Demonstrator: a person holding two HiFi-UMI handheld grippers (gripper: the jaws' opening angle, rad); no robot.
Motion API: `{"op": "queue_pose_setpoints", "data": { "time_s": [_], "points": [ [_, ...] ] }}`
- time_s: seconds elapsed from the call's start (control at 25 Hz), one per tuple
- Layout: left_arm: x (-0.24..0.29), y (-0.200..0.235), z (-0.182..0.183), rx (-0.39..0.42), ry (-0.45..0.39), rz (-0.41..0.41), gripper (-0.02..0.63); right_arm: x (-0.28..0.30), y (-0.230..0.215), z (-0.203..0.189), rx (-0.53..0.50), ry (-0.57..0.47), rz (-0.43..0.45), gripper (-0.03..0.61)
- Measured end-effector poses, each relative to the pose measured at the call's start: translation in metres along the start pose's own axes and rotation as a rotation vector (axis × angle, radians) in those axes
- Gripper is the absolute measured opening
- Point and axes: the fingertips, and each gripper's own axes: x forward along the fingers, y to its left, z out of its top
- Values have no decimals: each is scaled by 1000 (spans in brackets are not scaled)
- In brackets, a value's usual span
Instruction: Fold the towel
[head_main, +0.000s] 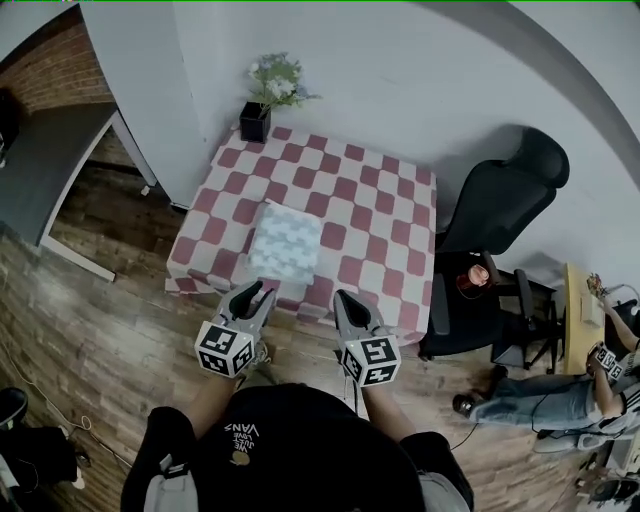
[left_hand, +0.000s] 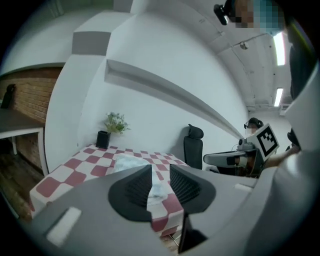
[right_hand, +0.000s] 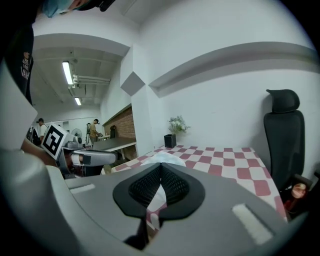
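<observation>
Floor (head_main: 110, 310): brown wooden boards, spread below and to the left of the table.
Wall (head_main: 400, 70): plain white, running behind the table's far edge; a brick section shows at the far left.
Table (head_main: 385, 215): square, covered by a red-and-white checked cloth that hangs over the near edge.
Office chair (head_main: 500, 205): black, with a high back, standing just off the table's right edge.
Seated person (head_main: 545, 395): low on the floor to the right of the chair, well away from the table.
Towel (head_main: 286, 243): pale with a faint check, already folded into a compact rectangle, lying flat close to the table's near edge, left of its middle, with one short side almost reaching that edge.
Potted plant (head_main: 268, 90): pale flowers in a black pot, standing at the table's far left corner, well apart from the towel.
Left gripper (head_main: 262, 288): held in front of the table's near edge, just short of the towel and not touching it; its jaws stand a little apart with nothing between them, the towel showing only beyond the gap.
Right gripper (head_main: 340, 296): held beside the left one, off the near edge and to the right of the towel; its jaws are pressed together, empty.
</observation>
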Motion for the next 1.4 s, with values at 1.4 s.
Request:
{"op": "queue_pose_setpoints", "data": {
  "time_s": [1.4],
  "points": [
    [-100,-82,-56,57,0,158,2,-90,32,-58,1,53,128,5]
  ]
}}
